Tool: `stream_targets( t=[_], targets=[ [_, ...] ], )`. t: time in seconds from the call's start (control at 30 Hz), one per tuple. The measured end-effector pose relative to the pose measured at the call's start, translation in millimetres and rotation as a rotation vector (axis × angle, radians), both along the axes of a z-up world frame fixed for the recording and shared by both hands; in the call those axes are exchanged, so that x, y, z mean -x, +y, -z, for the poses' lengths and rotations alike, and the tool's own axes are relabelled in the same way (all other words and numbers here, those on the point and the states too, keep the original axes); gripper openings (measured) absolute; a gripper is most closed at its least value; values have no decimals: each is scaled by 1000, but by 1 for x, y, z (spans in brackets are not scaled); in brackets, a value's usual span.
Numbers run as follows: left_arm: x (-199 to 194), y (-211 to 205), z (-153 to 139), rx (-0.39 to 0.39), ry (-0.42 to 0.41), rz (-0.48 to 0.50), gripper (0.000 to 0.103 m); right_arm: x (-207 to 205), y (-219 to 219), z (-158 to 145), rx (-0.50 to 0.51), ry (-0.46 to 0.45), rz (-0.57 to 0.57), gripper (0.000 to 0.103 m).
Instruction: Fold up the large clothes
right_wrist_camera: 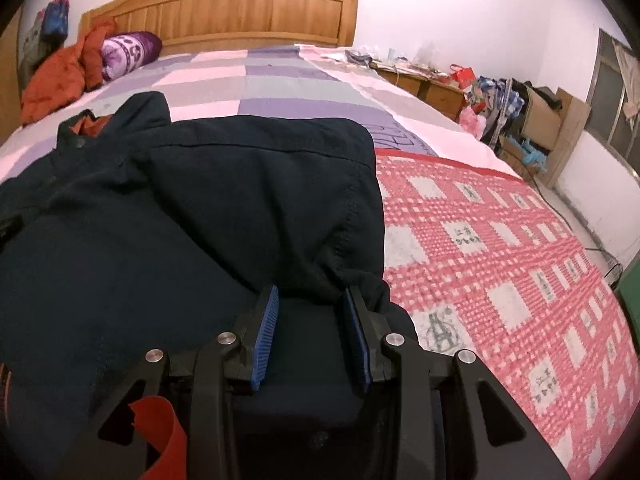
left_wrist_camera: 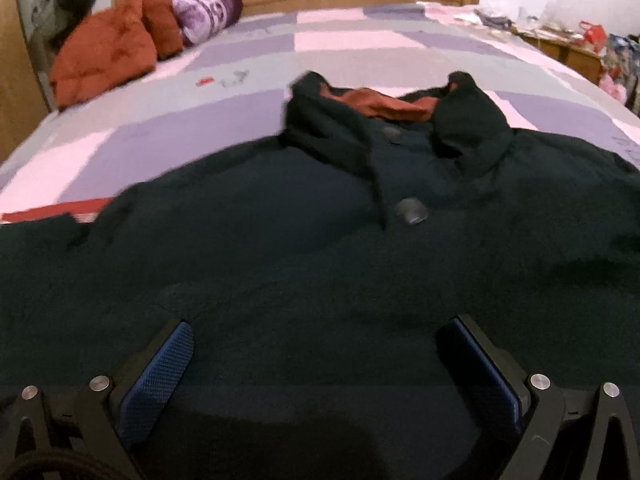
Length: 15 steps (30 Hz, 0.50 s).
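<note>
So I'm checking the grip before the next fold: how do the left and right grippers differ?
The left gripper is spread wide above the dark jacket, gripping nothing; the right gripper is much narrower, with jacket fabric bunched between its pads. Both have blue ridged pads.

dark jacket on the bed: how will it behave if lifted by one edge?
Likely floppy: the dark jacket already creases and drapes over itself. Probably heavyish, judging by its thick collar and stitched seams. Its buttons may snag.
</note>
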<state>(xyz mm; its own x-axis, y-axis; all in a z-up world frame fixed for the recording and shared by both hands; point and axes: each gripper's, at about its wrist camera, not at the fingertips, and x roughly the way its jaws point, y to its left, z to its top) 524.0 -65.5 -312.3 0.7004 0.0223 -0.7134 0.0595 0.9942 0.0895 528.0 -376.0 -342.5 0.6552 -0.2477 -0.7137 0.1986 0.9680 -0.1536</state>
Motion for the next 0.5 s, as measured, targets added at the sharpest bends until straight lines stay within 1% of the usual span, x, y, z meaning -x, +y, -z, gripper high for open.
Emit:
stream_targets(
  t=[0.07, 0.1, 0.17, 0.2, 0.23, 0.3, 0.33, 0.4, 0.5],
  targets=[
    [11, 17, 1, -7, -9, -16, 103, 5, 0, 0, 1, -1, 0, 36],
    [13, 31, 6, 2, 6, -54, 103, 5, 0, 0, 3, -1, 0, 36],
    [10, 54, 12, 113, 53, -97, 103, 3, 0, 1, 5, -1, 0, 36],
    [8, 62, 12, 151, 69, -114, 103, 2, 0, 1, 7, -1, 0, 36],
    [8, 63, 11, 149, 73, -115, 103, 4, 0, 1, 7, -1, -1, 36],
    [13, 58, 5, 98, 66, -98, 103, 4, 2, 2, 10, 1, 0, 36],
    [17, 59, 3, 87, 61, -93, 103, 6, 2, 2, 12, 1, 0, 36],
    [29, 71, -4, 89, 49, -96, 103, 7, 3, 2, 13, 3, -1, 36],
    [55, 108, -14, 128, 29, -134, 103, 6, 3, 2, 18, 4, -1, 36]
  ],
)
